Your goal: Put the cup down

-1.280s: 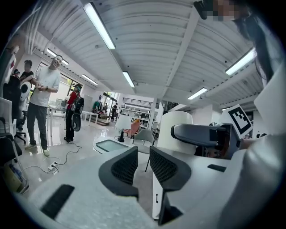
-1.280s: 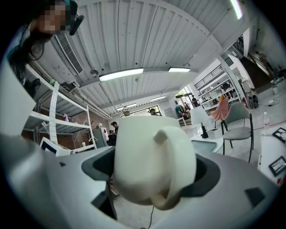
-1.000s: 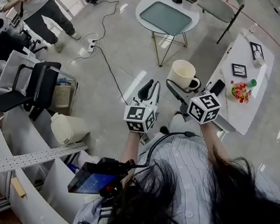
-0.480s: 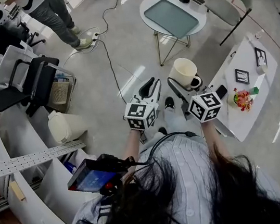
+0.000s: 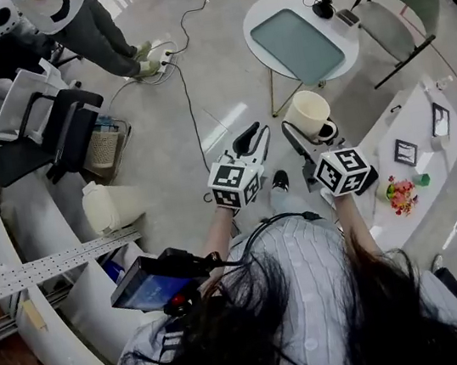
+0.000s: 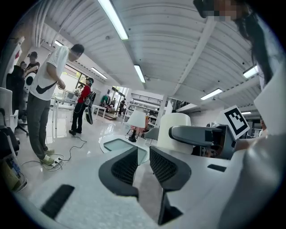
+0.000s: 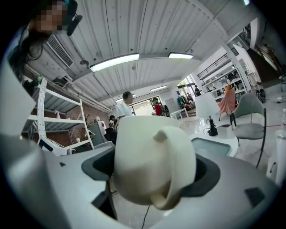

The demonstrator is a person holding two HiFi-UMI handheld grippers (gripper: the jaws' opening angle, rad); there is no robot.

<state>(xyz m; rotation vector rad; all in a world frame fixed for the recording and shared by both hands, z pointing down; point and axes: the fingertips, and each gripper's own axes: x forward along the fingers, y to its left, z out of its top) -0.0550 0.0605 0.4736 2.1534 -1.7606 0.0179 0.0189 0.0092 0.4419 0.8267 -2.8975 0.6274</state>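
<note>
A cream cup (image 5: 308,112) with a handle hangs in the air above the grey floor, held between the fingers of my right gripper (image 5: 309,127), which is shut on it. In the right gripper view the cup (image 7: 149,161) fills the middle, handle toward the camera, with dark pads (image 7: 97,166) pressed on both sides. My left gripper (image 5: 252,140) is level with it to the left; its jaws (image 6: 144,163) stand almost together with nothing between them. The left gripper view shows the cup (image 6: 175,129) just to the right.
A round white table with a glass top (image 5: 300,32) stands ahead, a grey chair (image 5: 400,25) beside it. A long white table (image 5: 426,167) with frames is at the right. An office chair (image 5: 58,137), a white bin (image 5: 110,207), a floor cable (image 5: 183,77) and a standing person (image 5: 80,18) are at the left.
The cup stays clamped in the right gripper. Both grippers have drifted forward and right toward the round table, and the person at the top left has stepped nearer.
</note>
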